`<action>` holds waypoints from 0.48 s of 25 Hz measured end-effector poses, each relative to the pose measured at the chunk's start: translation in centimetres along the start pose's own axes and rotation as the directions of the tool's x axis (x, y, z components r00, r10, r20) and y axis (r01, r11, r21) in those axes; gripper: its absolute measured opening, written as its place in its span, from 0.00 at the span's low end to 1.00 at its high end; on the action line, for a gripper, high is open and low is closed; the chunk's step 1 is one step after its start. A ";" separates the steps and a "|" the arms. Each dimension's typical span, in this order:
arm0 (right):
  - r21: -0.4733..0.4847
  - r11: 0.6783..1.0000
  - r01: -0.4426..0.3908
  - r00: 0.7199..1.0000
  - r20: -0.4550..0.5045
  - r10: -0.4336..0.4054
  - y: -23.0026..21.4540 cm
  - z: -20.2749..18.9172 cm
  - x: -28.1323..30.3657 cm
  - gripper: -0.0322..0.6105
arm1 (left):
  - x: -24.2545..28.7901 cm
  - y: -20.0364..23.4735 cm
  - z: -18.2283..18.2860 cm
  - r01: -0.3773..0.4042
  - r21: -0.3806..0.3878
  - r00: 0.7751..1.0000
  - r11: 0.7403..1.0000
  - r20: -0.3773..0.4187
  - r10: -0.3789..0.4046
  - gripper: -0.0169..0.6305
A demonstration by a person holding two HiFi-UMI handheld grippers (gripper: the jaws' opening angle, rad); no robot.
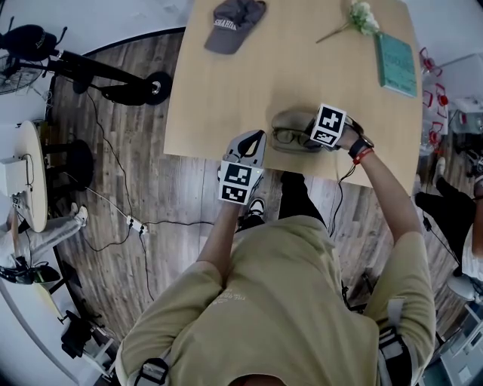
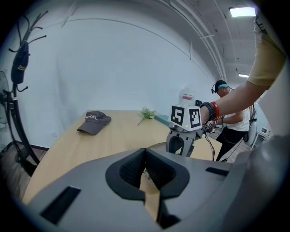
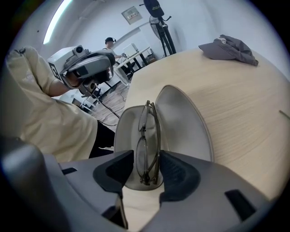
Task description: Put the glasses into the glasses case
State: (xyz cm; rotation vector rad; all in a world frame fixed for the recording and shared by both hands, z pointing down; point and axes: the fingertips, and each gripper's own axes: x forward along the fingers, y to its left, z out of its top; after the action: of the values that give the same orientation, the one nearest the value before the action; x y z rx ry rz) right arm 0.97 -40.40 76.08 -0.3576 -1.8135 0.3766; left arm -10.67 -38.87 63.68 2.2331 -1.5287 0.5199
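The open grey glasses case lies near the table's front edge, with its lid tipped back. The thin-rimmed glasses are folded and rest on edge in the case's lower shell. My right gripper points steeply down over the case with a jaw on either side of the glasses. A thin gap shows at each pad, so it is open. From the left gripper view the right gripper stands over the case. My left gripper hovers at the table edge left of the case, its jaws shut and holding nothing.
A grey cap lies at the far side of the wooden table. A green book and a flower sprig are at the far right. A coat stand and a second person are beyond the table.
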 end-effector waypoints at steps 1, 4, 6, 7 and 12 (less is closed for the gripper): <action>-0.003 1.000 -0.003 1.000 0.001 0.004 0.1 0.0 0.0 0.37 | -0.1 0.0 0.0 -0.002 -0.003 1.000 1.000 -0.003 0.002 0.06; -0.012 1.000 0.020 1.000 0.013 -0.020 0.1 0.2 -0.4 0.45 | -0.2 0.1 0.0 -0.006 -0.007 1.000 1.000 -0.005 0.006 0.06; -0.009 0.998 0.057 0.998 0.028 -0.056 -0.1 0.3 -0.9 0.47 | -0.4 0.2 0.1 -0.006 -0.007 1.000 1.000 -0.002 0.006 0.06; -0.005 0.998 0.069 0.997 0.038 -0.069 -0.1 0.5 -1.2 0.47 | -0.6 0.1 0.1 -0.005 -0.006 1.000 1.000 0.000 0.005 0.06; 0.037 0.994 0.105 0.988 0.109 -0.108 0.9 0.7 -2.8 0.46 | -1.5 -0.2 0.4 0.003 0.000 1.000 1.000 0.019 -0.003 0.06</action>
State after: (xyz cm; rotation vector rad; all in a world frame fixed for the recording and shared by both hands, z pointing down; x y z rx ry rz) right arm 1.04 -40.87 73.06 -0.2204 -1.9240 0.3559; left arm -10.92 -37.80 62.53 2.2462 -1.5352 0.4992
